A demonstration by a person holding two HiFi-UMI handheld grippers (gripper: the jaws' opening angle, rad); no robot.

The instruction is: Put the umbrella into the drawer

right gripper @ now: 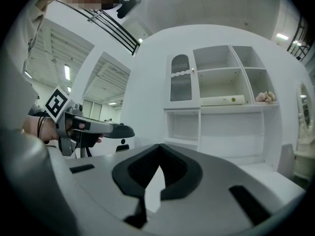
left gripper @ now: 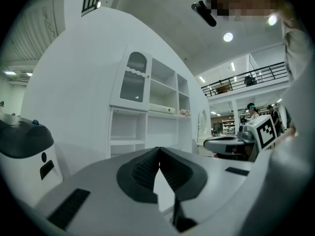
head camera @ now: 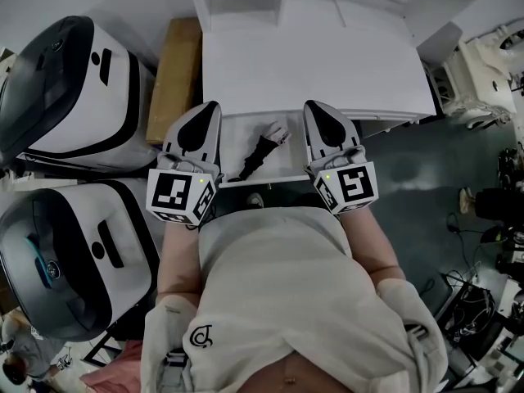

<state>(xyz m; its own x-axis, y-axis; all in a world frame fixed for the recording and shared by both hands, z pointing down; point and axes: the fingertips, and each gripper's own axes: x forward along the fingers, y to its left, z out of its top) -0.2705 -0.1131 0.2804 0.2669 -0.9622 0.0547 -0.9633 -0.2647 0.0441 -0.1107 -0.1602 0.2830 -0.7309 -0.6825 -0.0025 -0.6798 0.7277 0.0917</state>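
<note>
You had the left gripper (head camera: 209, 110) and right gripper (head camera: 318, 107) both closed and empty, while the umbrella (head camera: 256, 155) in the drawer (head camera: 291, 160) looked light and soft-skinned, best taken around its stiffer middle.

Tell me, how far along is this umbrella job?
Done: the black folded umbrella already lies in the open white drawer. In hand: nothing; the left gripper and right gripper are both shut and empty, either side of it. Left: perhaps pushing the drawer shut.
</note>
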